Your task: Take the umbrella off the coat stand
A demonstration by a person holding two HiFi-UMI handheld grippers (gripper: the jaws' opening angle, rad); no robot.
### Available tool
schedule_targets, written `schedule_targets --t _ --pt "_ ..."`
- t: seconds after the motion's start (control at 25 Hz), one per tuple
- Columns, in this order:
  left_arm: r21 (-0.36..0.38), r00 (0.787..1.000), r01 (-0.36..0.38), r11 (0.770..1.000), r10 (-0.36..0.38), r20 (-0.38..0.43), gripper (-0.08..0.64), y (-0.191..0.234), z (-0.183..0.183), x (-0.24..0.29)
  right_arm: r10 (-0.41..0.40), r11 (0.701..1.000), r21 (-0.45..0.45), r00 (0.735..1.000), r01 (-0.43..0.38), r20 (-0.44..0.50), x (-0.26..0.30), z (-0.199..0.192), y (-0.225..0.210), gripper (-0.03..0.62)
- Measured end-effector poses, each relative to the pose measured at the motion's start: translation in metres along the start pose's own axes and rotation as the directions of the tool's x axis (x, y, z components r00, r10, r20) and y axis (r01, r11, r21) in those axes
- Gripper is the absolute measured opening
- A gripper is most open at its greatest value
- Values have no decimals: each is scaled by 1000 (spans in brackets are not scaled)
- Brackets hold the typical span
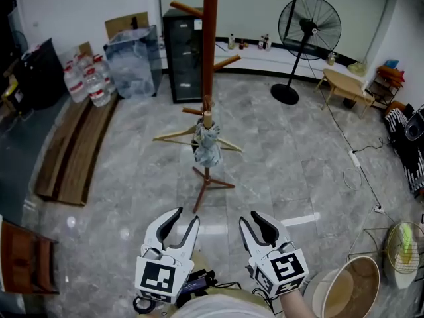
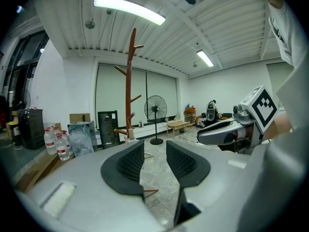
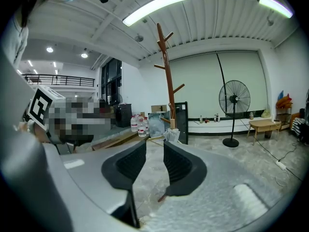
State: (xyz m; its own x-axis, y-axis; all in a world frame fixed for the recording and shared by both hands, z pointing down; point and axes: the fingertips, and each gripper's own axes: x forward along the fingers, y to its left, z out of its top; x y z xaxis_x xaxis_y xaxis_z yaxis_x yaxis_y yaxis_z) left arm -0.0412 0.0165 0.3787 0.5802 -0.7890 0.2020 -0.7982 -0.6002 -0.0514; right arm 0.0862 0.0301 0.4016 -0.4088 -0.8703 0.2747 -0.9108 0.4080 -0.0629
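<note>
**Head view.** The room has a grey tiled floor (image 1: pixel 132 177) and white walls. The coat stand (image 1: pixel 210 58) stands towards the far middle of the floor. The umbrella (image 1: pixel 207 144) is folded and grey-blue, with a pale wooden handle. It hangs by that handle from a low peg on the near side of the stand, directly above the stand's feet. A wooden hanger (image 1: pixel 173 136) hangs on the stand just beside it. The left gripper (image 1: pixel 185 217) and the right gripper (image 1: pixel 254 218) are held side by side at the near edge of the floor, well apart from the umbrella. Both point at the stand, which probably lines them up for a straight approach. The floor between the grippers and the stand is bare. A black cabinet (image 1: pixel 183 55) stands close behind the stand. Planks (image 1: pixel 73 148) lie along the left edge. A fan (image 1: pixel 308 28) stands well apart at the far right, and a cable (image 1: pixel 361 171) runs along the right side.

**Left gripper view.** The jaws stand partly apart, with only floor between the ribbed pads. Nothing is held. The stand rises ahead, slightly to the left of the gap.

**Right gripper view.** The jaws stand partly apart and are empty. The umbrella shows just above the gap, at the foot of the pole. The hanger arms beside the umbrella are the nearest obstruction. An approach from the open near side appears to keep clear of them.
</note>
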Motion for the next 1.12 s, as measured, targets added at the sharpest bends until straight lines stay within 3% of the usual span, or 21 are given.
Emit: schedule_targets --t 0.72,1.12 --pt "50 990 138 989 -138 -6 156 95 32 106 -105 994 39 994 106 -10 117 50 -30 112" --pt "64 975 222 973 -221 -26 167 132 28 147 -165 985 51 986 166 -18 172 64 -40 112"
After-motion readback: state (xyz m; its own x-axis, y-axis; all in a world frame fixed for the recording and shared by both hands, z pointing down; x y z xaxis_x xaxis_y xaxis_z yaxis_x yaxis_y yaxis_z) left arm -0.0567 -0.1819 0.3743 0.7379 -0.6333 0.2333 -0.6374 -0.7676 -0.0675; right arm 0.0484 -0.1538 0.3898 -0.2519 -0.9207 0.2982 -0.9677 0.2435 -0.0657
